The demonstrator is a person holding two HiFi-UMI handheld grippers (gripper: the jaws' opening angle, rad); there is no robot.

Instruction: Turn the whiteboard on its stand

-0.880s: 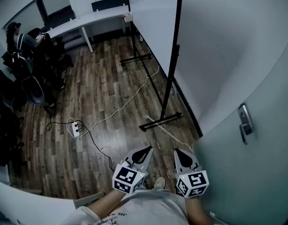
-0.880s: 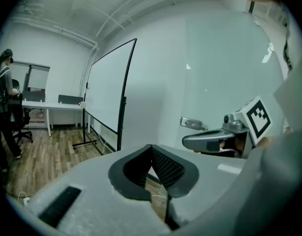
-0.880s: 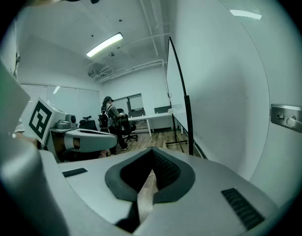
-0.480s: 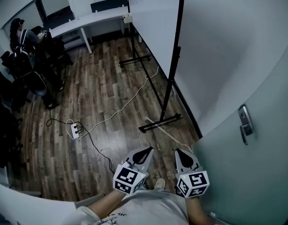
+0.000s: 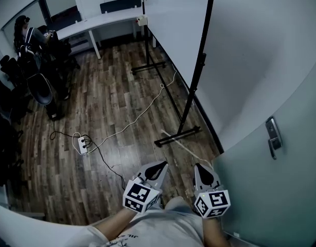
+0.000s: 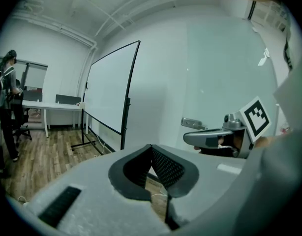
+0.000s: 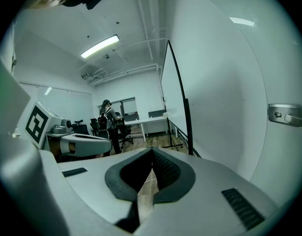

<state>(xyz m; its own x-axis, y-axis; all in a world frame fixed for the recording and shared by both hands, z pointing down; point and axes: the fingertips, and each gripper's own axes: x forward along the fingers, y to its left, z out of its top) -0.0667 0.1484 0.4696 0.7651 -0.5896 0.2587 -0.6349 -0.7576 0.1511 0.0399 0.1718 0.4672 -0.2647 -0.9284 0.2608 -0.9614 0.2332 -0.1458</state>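
Left tool (image 5: 159, 166) and right tool (image 5: 201, 169) both pressed together, empty, low and near me. I see the whiteboard (image 5: 173, 19) upright on its stand (image 5: 196, 82), far right, well apart from both tools.

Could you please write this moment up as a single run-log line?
whiteboard: untouched, on stand | left hand-held gripper: shut, empty | right hand-held gripper: shut, empty

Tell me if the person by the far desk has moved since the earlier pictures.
Yes: the person has stepped slightly closer to the left end of the white desk.
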